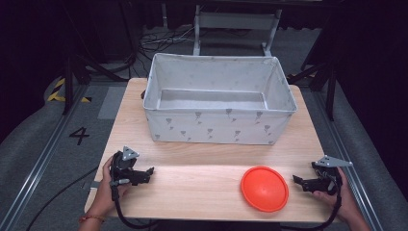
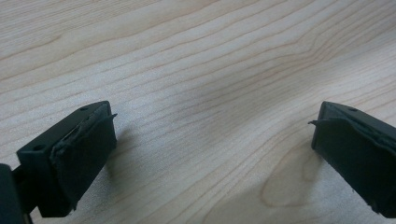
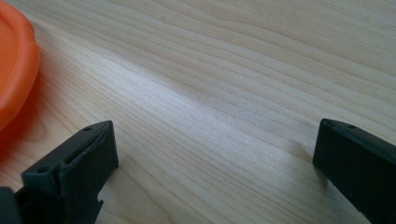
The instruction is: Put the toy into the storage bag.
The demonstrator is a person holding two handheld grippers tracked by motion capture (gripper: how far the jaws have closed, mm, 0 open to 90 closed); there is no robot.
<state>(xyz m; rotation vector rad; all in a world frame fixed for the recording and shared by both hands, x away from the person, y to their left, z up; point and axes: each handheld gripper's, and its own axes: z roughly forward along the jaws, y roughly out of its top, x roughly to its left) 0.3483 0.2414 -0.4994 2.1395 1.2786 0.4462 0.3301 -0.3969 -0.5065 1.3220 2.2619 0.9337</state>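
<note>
two hands come in from the bottom edge of the high view, each holding a black two-jaw tool low over a light wooden table (image 1: 192,192). the left gripper (image 1: 150,172) sits near the table's near-left corner, pointing inward toward the middle, its jaws apart with nothing between them. the right gripper (image 1: 297,182) sits near the near-right corner, pointing back toward it, jaws likewise wide and empty. an orange disc (image 1: 264,188) lies flat on the wood just beside the right gripper's tips, apart from them, and well away from the left one. a grey fabric bin (image 1: 219,126) with a small printed pattern stands at the far half of the table, open at the top; its inside looks bare. a dark cable trails from each tool off the near edge. beyond the table, dark floor, rails and loose wires.

left gripper view: two black jaws rise from the lower corners, set far apart over plain wood grain, with no object between them. the left gripper (image 2: 212,126) holds nothing.

right gripper view: the same wide stance, the right gripper (image 3: 215,128) with bare wood between its jaws. the orange disc's (image 3: 16,70) rim curves in at the upper left edge, resting on the table beyond the left-hand jaw, not touching it.
</note>
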